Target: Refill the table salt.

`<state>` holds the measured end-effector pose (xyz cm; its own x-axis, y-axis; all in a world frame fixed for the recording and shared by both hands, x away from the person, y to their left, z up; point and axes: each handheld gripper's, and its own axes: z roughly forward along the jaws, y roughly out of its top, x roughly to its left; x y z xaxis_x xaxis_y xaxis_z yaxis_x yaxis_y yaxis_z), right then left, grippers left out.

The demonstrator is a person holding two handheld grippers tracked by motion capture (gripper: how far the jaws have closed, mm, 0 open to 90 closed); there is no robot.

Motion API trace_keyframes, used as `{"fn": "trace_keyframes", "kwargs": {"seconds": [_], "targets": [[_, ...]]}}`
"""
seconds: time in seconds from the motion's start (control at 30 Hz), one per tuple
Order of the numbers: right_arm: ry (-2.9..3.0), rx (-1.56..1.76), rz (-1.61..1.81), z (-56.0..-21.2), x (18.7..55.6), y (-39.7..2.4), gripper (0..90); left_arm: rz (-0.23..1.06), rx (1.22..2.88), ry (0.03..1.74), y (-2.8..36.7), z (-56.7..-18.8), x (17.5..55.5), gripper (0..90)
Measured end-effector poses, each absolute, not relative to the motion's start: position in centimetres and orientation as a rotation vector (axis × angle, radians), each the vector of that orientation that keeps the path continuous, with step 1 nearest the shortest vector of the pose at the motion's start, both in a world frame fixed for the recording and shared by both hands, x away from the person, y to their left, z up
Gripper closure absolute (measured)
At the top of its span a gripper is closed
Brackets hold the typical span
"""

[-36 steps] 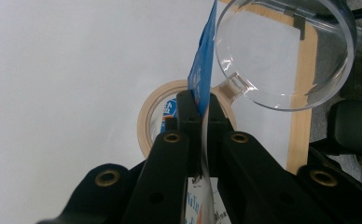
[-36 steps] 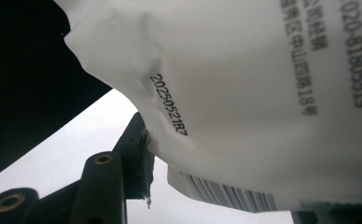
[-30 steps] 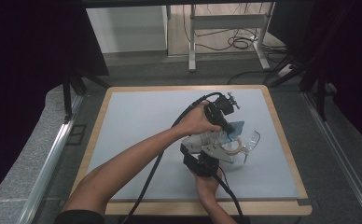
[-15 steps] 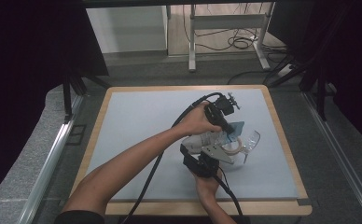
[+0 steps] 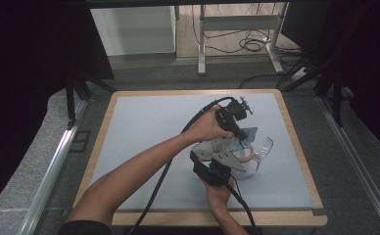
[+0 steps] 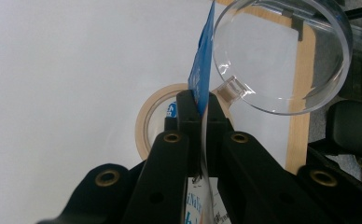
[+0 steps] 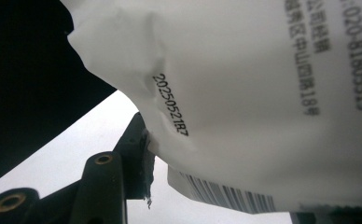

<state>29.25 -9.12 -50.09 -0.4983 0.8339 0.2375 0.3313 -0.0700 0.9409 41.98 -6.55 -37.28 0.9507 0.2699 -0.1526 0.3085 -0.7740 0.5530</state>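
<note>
a pouch held between two grippers above the mat
the blue top edge of the pouch [image 6: 201, 70] is pinched by the left gripper [image 6: 201, 108]; its white body is clamped by the right gripper [image 7: 147, 154], near a clear lid [image 6: 281, 51] and tape roll [image 6: 146, 122]

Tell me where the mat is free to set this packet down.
The mat is bare over its whole left half and along the far edge. It is crowded at right-centre, where both grippers hold the packet beside the tape roll and clear lid.
</note>
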Motion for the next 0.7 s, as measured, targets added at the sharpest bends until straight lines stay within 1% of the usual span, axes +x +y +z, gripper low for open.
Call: {"fn": "trace_keyframes", "kwargs": {"seconds": [0.7], "targets": [[1.792, 1.262, 1.604, -50.03, 29.25, -9.12, 48.8, -0.085, 2.501, 0.41, -6.62, -37.34, 41.99, 90.0]]}}
